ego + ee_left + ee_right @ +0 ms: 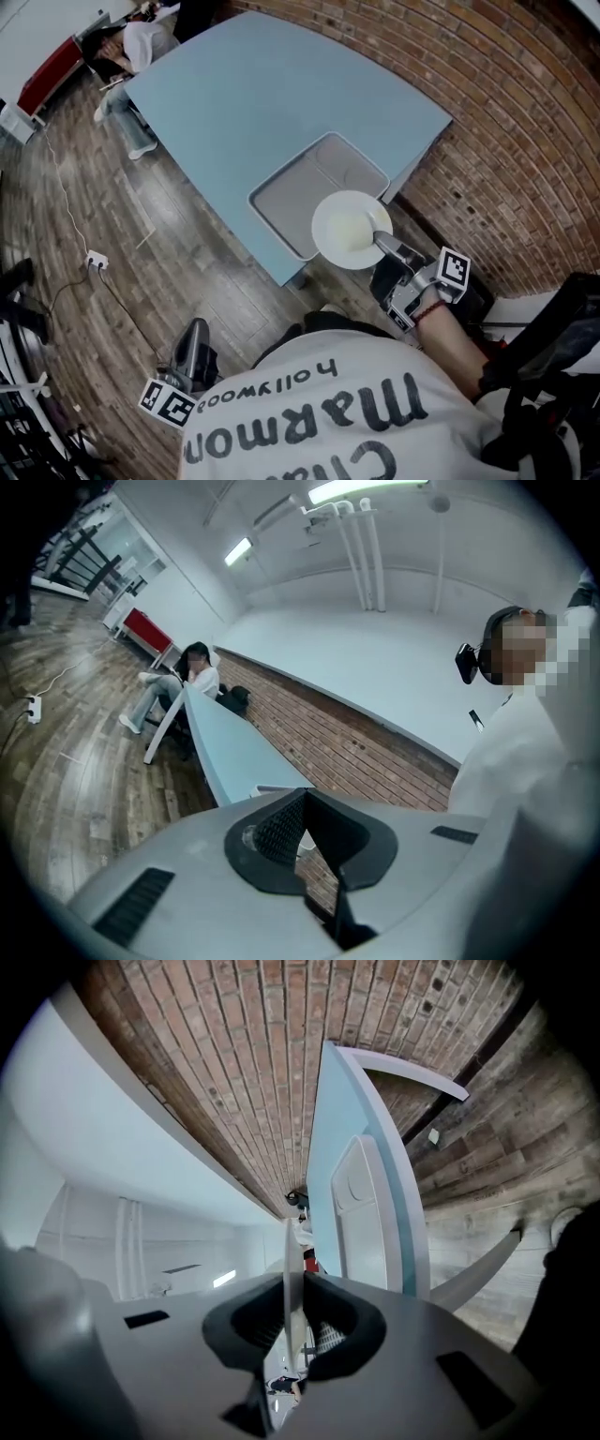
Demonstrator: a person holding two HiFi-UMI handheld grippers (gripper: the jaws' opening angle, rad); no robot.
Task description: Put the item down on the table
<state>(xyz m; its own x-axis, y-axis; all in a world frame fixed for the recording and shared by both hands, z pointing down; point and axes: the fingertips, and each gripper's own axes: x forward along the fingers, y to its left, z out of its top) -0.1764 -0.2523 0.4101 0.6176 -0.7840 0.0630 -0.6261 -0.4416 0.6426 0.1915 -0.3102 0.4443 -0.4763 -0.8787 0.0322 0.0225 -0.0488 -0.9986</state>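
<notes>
Head view: the right gripper (382,241) holds a round white plate (347,230) over the grey compartment tray (281,202) on the pale blue table (262,94). Left gripper view: the left gripper (305,806) has its jaws together, empty. Right gripper view: jaws clamp the plate's rim

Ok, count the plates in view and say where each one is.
1. The white plate is clamped by its rim in the right gripper, overlapping the near corner of the grey tray on the blue table in the head view. No other plate shows.

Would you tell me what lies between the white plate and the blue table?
A grey tray, partly under the plate in the head view.
</notes>
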